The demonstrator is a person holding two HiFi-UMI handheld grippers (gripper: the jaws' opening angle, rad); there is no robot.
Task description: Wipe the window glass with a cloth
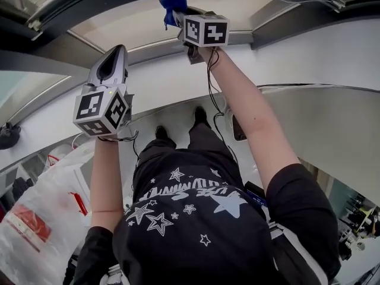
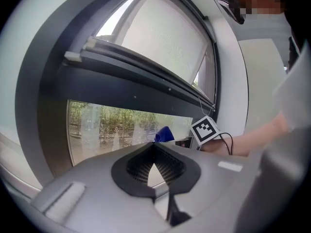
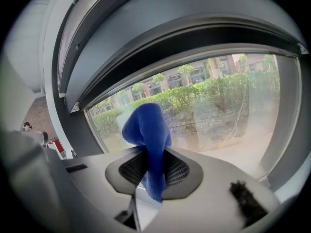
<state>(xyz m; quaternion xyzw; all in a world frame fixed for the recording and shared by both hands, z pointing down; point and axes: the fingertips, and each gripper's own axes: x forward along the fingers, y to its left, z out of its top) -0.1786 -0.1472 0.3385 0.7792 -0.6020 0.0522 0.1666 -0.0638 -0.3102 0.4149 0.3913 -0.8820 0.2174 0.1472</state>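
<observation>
The left hand-held gripper (image 2: 155, 150) is raised with its jaws pressed together at the tips, nothing between them. Higher up, the right hand-held gripper (image 3: 153, 165) pinches the blue cloth (image 3: 146, 129), whose bunched end stands up before the window glass (image 3: 221, 106), near its lower frame. Contact with the glass cannot be told.
</observation>
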